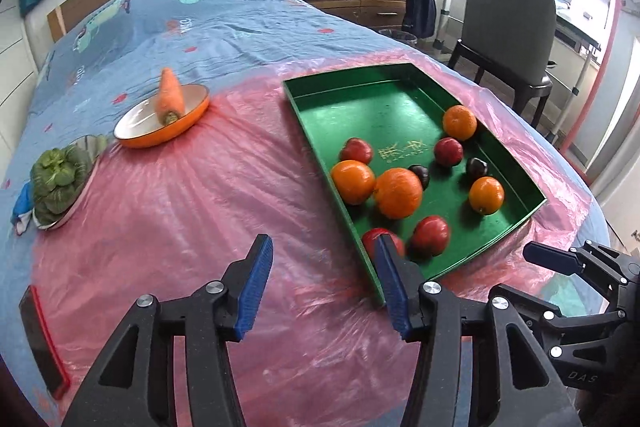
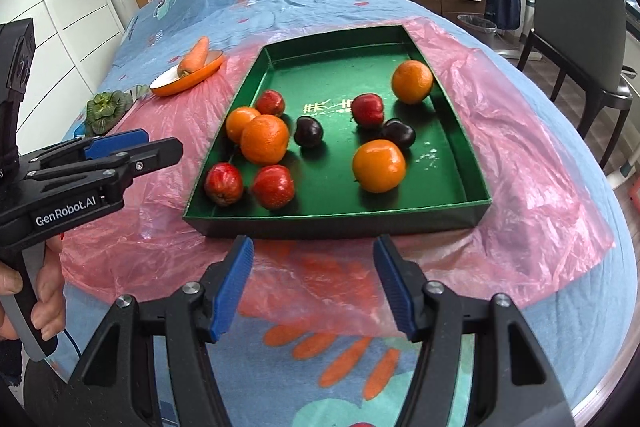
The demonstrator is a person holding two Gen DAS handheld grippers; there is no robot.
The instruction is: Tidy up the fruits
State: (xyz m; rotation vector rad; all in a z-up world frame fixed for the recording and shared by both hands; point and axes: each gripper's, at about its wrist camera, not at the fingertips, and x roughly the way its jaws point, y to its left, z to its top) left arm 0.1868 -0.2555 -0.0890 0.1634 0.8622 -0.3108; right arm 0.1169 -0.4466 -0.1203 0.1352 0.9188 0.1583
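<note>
While both your tools (image 1: pixel 324 287) (image 2: pixel 314 287) gape wide and empty, the shiny green tray (image 2: pixel 460 143) holds four dimpled oranges (image 2: pixel 378 166), four glossy red apples (image 2: pixel 273 186), two dark plums (image 2: pixel 308 131).

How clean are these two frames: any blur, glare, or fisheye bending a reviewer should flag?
Left wrist view: sharp overall, though the carrot looks slightly soft; strong barrel bending curves the green tray; window at upper right is blown out. Right wrist view: crisp fruit with soft shadows, mild sheen on the pink plastic sheet, dark vignette at the corners.
</note>
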